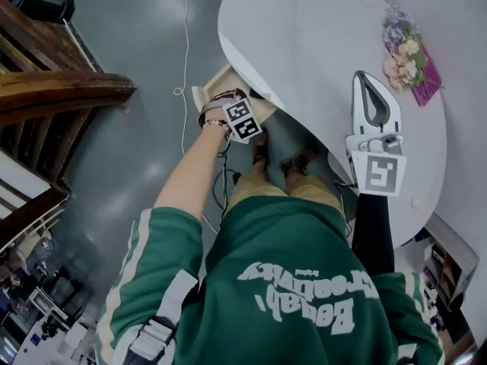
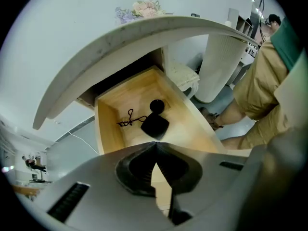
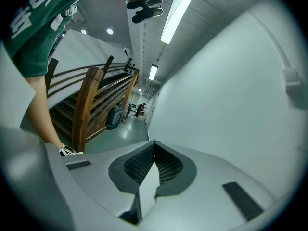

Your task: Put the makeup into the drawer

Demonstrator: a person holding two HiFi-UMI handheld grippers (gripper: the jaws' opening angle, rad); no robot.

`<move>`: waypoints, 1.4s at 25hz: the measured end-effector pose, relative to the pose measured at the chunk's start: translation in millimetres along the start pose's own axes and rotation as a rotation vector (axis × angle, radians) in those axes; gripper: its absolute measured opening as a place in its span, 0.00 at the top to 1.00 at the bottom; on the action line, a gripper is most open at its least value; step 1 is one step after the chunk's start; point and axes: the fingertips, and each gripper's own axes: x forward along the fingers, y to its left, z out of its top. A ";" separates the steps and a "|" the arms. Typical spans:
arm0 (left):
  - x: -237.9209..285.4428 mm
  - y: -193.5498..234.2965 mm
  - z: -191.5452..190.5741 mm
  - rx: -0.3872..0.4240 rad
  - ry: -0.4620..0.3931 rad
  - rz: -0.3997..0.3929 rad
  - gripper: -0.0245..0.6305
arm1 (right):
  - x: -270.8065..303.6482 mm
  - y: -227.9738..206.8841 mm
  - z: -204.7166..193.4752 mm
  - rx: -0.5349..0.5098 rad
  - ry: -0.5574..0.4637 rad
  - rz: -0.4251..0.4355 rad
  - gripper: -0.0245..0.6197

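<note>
An open wooden drawer (image 2: 108, 109) juts out from under the white oval table (image 2: 144, 32). Inside it lie a round black compact (image 2: 156, 106), a square black case (image 2: 155, 125) and a black eyelash curler (image 2: 130, 119). My left gripper (image 2: 155, 144) hangs above the drawer's front and points steeply down; its jaws are shut with nothing between them. In the head view the left gripper (image 1: 228, 106) sits over the drawer (image 1: 207, 90). My right gripper (image 1: 363, 76) rests over the tabletop (image 1: 304, 36), shut and empty, and the right gripper (image 3: 154, 141) faces a bare wall.
A bunch of artificial flowers (image 1: 407, 55) lies on the table's far right. The table's white pedestal (image 2: 219, 66) and the person's legs (image 2: 255, 95) stand right of the drawer. A cable (image 1: 185, 52) runs over the grey floor. A wooden staircase (image 1: 53, 90) is at left.
</note>
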 end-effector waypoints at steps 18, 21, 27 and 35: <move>-18.6 4.5 3.9 -0.175 -0.123 0.039 0.75 | 18.4 18.7 16.4 -0.023 -0.048 0.058 0.95; -37.6 18.8 2.5 -0.249 -0.163 0.088 0.70 | 21.7 19.9 30.6 -0.026 -0.056 0.063 0.95; -124.4 68.1 6.1 -0.447 -0.345 0.322 0.68 | 20.7 10.1 40.2 -0.061 -0.052 0.056 0.95; -281.8 117.8 54.4 -0.549 -0.704 0.568 0.67 | 14.4 -1.3 54.0 0.015 -0.132 0.014 0.95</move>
